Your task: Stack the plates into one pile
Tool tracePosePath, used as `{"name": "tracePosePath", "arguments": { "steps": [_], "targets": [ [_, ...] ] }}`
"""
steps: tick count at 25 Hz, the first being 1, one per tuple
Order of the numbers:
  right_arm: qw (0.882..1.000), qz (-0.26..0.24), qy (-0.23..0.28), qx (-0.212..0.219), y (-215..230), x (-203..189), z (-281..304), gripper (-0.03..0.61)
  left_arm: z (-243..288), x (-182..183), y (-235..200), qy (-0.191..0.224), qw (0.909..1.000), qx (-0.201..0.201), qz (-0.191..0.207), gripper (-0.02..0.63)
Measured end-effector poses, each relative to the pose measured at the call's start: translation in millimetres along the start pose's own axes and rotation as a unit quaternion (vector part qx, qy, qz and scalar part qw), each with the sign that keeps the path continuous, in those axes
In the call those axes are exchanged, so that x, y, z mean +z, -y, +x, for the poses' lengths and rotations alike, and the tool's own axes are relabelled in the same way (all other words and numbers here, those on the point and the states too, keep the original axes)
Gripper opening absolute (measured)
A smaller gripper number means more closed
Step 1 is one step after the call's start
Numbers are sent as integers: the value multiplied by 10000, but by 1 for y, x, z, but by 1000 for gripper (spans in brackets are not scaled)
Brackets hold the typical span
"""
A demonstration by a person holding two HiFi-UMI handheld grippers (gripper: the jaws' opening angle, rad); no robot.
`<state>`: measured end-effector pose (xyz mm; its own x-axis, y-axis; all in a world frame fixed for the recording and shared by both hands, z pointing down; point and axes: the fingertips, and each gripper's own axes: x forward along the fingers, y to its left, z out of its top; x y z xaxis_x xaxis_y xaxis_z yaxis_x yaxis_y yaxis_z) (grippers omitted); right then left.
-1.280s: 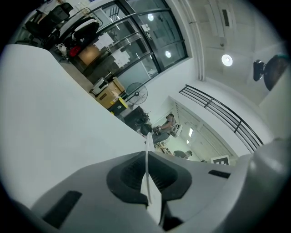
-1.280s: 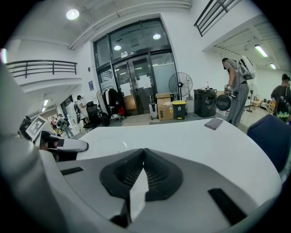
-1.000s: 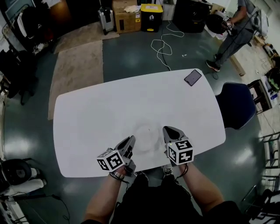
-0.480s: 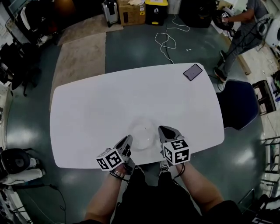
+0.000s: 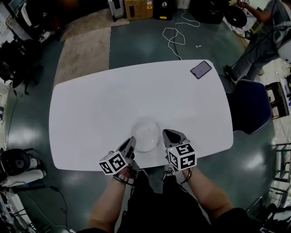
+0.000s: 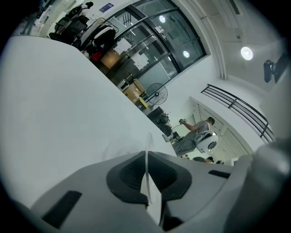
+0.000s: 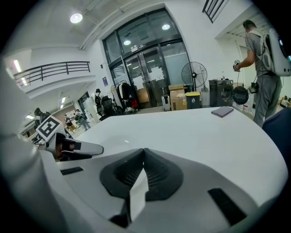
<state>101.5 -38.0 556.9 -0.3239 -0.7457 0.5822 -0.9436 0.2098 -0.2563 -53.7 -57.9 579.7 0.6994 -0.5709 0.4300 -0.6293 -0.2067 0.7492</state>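
**Plate at the table's near edge, pinched by the left gripper**

A white plate (image 5: 145,135) sits on the white table (image 5: 100,113), close to the table's near edge and about midway along it. From above it reads as one round pile, and I cannot tell whether it is one plate or several.

The left gripper (image 5: 131,144) reaches in over the table's near edge and meets the plate's left rim. In the left gripper view its jaws are nearly together, with a thin rim standing edge-on between the pads. The right gripper (image 5: 166,134) also comes over the near edge, just beside the plate's right rim. Its jaws are pressed together with nothing between them.

Each gripper carries a cube, left (image 5: 112,163) and right (image 5: 182,156), printed with black-and-white square patterns that hold no readable writing.

A dark phone (image 5: 201,69) lies face up at the table's far right corner. A dark blue chair (image 5: 248,107) stands off the table's right end, and a person (image 5: 263,36) stands beyond that corner.

Past the table's far edge lie a tan rug (image 5: 82,50) and a loose white cable (image 5: 175,34). A cardboard box (image 5: 138,8) there bears a small yellow label, too small to read. The right gripper view also shows a yellow-lidded bin (image 7: 193,100) and a standing fan (image 7: 194,75) beyond the table.
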Motion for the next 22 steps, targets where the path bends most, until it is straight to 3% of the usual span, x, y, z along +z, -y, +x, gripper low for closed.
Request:
{"name": "tracePosePath", "arguments": {
  "steps": [12, 22],
  "targets": [
    [9997, -19, -220, 132, 9, -18, 20, 17, 9, -3, -30, 61, 9991, 419, -80, 41],
    [9990, -104, -319, 297, -3, -17, 34, 17, 9, -3, -44, -264, 9885, 1253, 809, 74]
  ]
}}
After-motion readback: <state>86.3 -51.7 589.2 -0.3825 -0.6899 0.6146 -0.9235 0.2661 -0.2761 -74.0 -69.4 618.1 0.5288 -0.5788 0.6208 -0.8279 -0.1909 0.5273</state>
